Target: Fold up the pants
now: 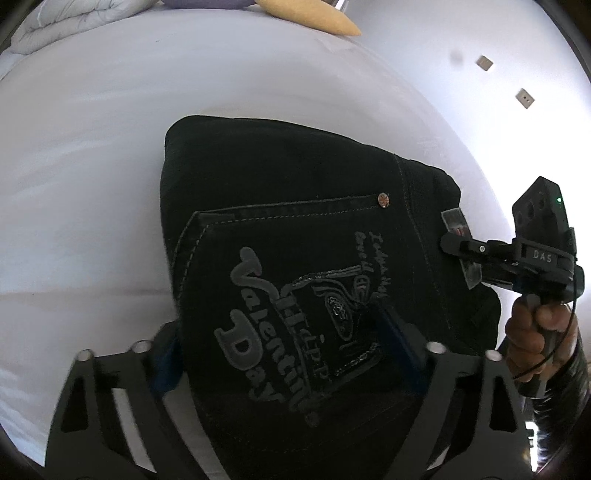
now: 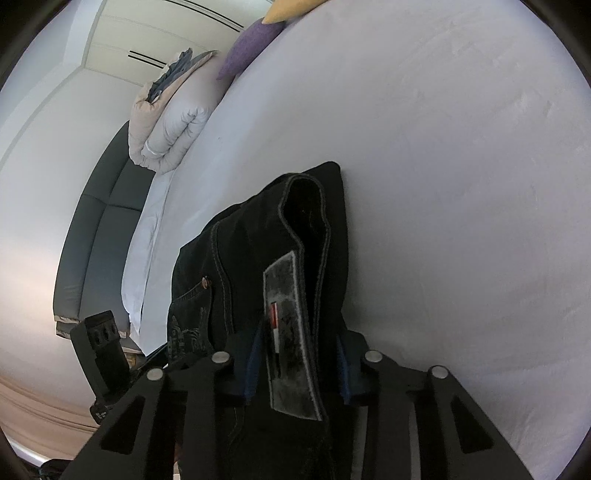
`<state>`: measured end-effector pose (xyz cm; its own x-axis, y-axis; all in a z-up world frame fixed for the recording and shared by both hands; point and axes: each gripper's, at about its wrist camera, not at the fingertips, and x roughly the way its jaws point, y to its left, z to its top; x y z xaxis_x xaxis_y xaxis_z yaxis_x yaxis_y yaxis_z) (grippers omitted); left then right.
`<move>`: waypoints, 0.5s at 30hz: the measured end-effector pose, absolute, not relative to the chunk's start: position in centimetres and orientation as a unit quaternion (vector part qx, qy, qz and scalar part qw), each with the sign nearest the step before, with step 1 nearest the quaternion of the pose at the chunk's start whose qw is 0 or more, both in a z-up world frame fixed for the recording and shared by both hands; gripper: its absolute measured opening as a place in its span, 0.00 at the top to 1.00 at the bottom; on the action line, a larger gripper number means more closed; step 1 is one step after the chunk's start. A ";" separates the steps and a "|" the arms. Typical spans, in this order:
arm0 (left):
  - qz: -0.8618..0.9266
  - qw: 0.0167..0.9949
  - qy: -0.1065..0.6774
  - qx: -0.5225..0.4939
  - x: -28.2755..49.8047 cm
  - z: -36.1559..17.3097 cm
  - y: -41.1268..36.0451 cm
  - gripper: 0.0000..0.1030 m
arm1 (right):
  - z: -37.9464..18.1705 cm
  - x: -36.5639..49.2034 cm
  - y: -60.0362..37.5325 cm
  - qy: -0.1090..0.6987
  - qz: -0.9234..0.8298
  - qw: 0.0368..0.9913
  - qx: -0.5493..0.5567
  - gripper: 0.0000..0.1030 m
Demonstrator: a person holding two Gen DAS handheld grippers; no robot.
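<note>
Black jeans [image 1: 295,206] lie folded into a thick bundle on the white bed [image 1: 92,147]. A back pocket with grey "Happy Valentine Day" lettering [image 1: 258,325] faces up. My left gripper [image 1: 280,354] straddles the near edge of the bundle, its blue-padded fingers [image 1: 400,343] on either side of the cloth. My right gripper [image 1: 458,245] closes on the waistband by the grey label [image 1: 456,221]. In the right wrist view the waistband and label [image 2: 288,332] sit between the right gripper's fingers [image 2: 297,369], and the jeans [image 2: 251,236] stretch away over the bed [image 2: 461,184].
A folded white duvet [image 2: 173,125] lies at the bed's far edge, with a purple cushion [image 2: 251,48] and a yellow cushion [image 1: 314,16] beside it. A dark sofa [image 2: 99,236] stands beyond the bed. The left gripper's body [image 2: 101,343] shows low left.
</note>
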<state>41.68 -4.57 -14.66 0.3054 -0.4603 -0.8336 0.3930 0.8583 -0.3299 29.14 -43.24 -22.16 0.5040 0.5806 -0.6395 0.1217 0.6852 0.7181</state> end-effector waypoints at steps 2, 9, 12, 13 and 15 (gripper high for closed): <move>-0.265 0.808 0.525 -0.026 41.6 -14.5 -4.8 0.26 | -22.1 29.1 -43.0 0.476 0.144 0.790 0.359 0.69; -0.255 0.815 0.520 -0.016 41.2 -13.7 -4.9 0.48 | -21.2 28.6 -42.1 0.470 0.130 0.814 0.316 0.74; -0.247 0.823 0.512 0.007 41.1 -13.5 -5.5 0.55 | -20.6 28.4 -41.4 0.467 0.119 0.828 0.286 0.76; -0.243 0.825 0.510 0.012 40.9 -13.4 -5.6 0.60 | -20.3 28.3 -41.2 0.466 0.114 0.833 0.275 0.77; -0.235 0.830 0.505 0.020 40.8 -13.1 -5.8 0.64 | -19.9 28.1 -40.7 0.463 0.107 0.842 0.256 0.78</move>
